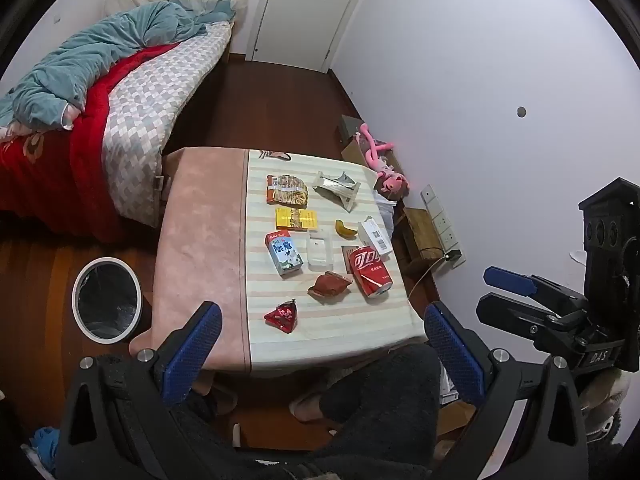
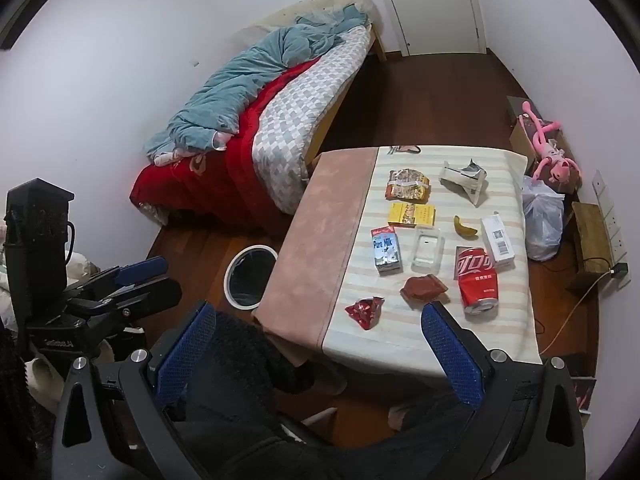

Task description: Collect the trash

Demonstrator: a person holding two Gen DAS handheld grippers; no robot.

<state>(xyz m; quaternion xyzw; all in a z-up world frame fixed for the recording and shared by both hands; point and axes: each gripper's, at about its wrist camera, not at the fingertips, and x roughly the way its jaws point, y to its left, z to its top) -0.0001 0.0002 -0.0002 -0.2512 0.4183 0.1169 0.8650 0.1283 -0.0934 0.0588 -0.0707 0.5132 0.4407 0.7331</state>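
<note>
A small table (image 1: 200, 240) (image 2: 320, 240) carries several pieces of litter: a crushed red cola can (image 1: 370, 274) (image 2: 478, 280), a brown wrapper (image 1: 330, 284) (image 2: 424, 288), a red foil wrapper (image 1: 283, 315) (image 2: 364, 310), a milk carton (image 1: 284, 254) (image 2: 386, 250), a yellow box (image 1: 296, 219) (image 2: 412, 214), a snack bag (image 1: 287, 190) (image 2: 408, 186) and a banana peel (image 1: 345, 229) (image 2: 464, 227). A white-rimmed bin (image 1: 107, 300) (image 2: 250, 276) stands on the floor left of the table. My left gripper (image 1: 322, 354) and right gripper (image 2: 316, 356) hover open before the table's near edge, holding nothing.
A bed (image 1: 120, 120) (image 2: 260, 120) with blankets lies at the left. A pink plush toy (image 1: 382, 164) (image 2: 552, 156), boxes, a plastic bag (image 2: 544, 220) and a power strip (image 1: 442, 220) crowd the floor along the right wall. A person's dark-clad knees (image 1: 380, 400) are under the grippers.
</note>
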